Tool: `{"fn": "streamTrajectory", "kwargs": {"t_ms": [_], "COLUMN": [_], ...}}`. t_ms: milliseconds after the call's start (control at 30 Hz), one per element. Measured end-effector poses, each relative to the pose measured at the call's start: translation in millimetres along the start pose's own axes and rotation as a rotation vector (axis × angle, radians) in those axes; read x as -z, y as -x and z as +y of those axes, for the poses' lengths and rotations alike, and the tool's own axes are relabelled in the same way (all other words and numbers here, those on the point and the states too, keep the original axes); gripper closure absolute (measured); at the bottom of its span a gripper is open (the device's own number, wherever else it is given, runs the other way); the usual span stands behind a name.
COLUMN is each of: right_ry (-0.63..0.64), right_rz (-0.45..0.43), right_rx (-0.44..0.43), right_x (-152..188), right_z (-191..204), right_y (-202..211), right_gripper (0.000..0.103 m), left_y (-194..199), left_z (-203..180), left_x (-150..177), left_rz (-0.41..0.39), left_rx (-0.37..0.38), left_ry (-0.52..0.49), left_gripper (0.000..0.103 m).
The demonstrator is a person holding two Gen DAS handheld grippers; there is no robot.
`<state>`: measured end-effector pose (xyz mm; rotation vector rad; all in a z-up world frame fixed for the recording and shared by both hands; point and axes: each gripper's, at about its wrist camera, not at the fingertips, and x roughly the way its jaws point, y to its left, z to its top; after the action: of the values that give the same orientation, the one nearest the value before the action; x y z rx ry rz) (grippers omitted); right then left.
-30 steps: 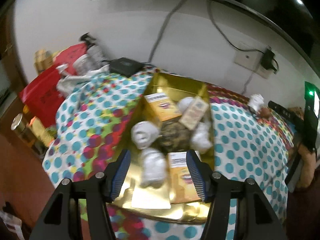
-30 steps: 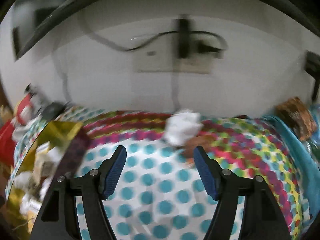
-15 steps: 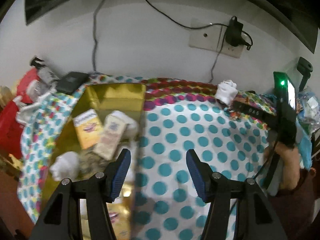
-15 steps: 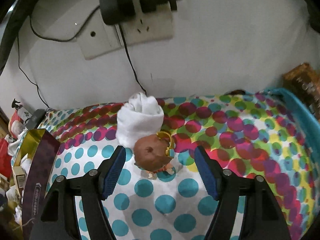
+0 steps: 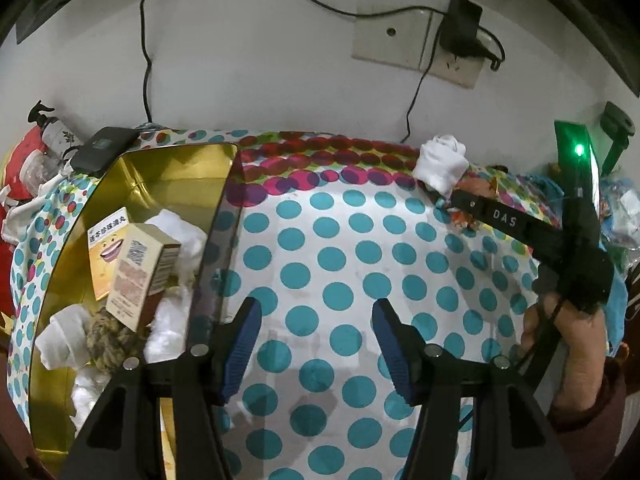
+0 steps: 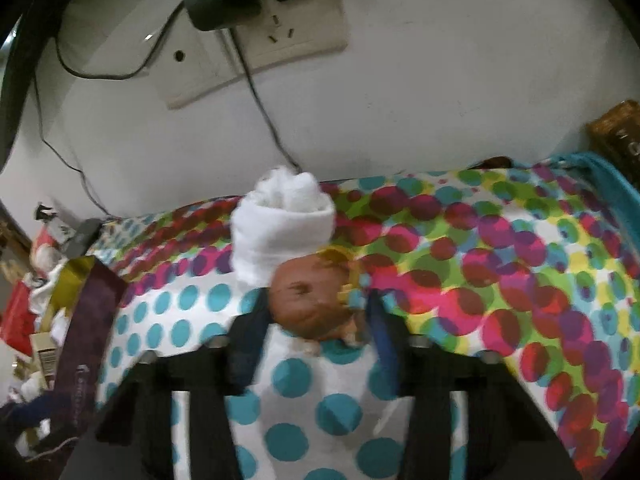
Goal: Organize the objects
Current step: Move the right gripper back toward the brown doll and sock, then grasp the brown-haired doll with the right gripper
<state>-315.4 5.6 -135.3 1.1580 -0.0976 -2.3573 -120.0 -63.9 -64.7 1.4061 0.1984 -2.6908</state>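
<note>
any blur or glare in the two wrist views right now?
Left wrist view: sharp, strong fisheye bending; glare on the gold box inner wall; green LED blooms at right. Right wrist view: soft motion blur on the right gripper, brown round object and white sock roll; dim, dark corners.

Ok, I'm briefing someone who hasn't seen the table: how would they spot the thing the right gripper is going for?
Start at the wall socket and drop to the polka-dot cloth below it. A rolled white sock lies there, and touching its near side is a small brown ball with a gold patch. It is the only brown, round thing there, between the right gripper fingers, which have just been closing.
</note>
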Motion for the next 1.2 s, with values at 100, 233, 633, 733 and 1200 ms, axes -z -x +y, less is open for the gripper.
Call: {"fn": "streamTrajectory", "kwargs": {"t_ms": [100,233,633,733,1200], "right_ry": [0.016,0.002,0.015,0.011,-0.111], "right_rz": [-0.001,0.001,-0.027,-0.030,-0.072], "right_rx": [0.018,0.013,0.057,0.083,0.147], "right_x": [0,-1,-2,-2,-6], "right_z": [6,7,13,11,-22], "right_y": [-1,-3,-3,-4,2], "right_gripper": [0.063,0.063,0.063,0.063,0.063], "left_y": [-3,-7,-18,-20,-43], "left_z": [-1,-3,-17,-20,-53], "left_x": [0,-2,-14,-24,-75], "left_rz": [0.004,0.005,0.007,0.009,-0.017], "left_rx": [-0.002,-0.013,-0.038,-0.032,-0.049], "left_ry": [0.005,-0.002,-0.042,-0.046,-0.114], "left_gripper": [0.044,0.044,0.044,0.044,0.044]}}
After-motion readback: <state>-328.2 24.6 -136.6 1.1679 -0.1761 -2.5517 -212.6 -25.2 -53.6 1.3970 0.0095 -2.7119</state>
